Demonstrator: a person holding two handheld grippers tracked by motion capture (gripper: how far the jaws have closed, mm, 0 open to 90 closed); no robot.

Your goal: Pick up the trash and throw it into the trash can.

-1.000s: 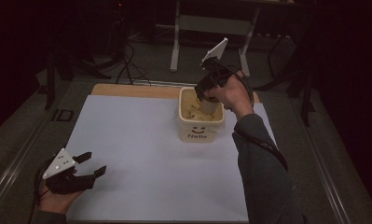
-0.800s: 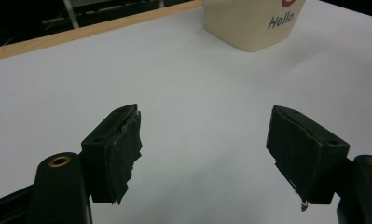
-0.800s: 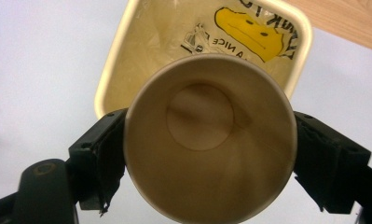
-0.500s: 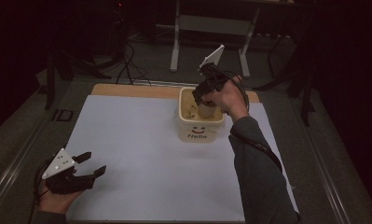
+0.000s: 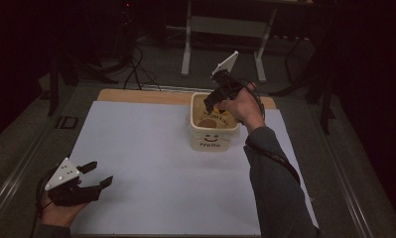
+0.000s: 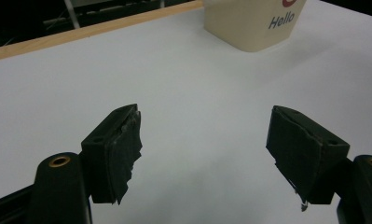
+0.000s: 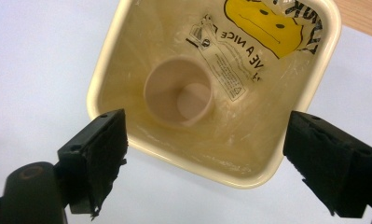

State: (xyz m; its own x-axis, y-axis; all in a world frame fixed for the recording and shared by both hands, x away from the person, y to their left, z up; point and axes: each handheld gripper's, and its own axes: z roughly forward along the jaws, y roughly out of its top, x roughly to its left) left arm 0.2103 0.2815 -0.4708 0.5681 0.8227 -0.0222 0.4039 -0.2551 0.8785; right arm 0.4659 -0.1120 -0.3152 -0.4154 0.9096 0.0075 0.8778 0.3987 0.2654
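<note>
— Looking down from the high view, where is the right gripper [image 5: 214, 100]?

— Held over the cream square plastic tub with the "Hello" print [image 5: 213, 140], which stands on the white table sheet [image 5: 151, 163] near the wooden far edge [image 5: 136, 95]. Its jaws are spread wide and hold nothing; in the right gripper view they flank the tub's rim [image 7: 110, 88] from above.

— And inside the tub?

— A small beige paper cup [image 7: 179, 91] stands upright near the middle of the bottom, mouth up. A clear plastic bag with a yellow smiley face and black lettering [image 7: 263, 23] lines the walls, though whether it lies loose or pressed flat is hard to tell.

— The left gripper [image 5: 97, 174]?

— Low over the sheet at the near left corner, well apart from the tub. Its jaws are spread too, with bare white sheet between them; the tub's front [image 6: 253, 23] shows far ahead of it.
</note>
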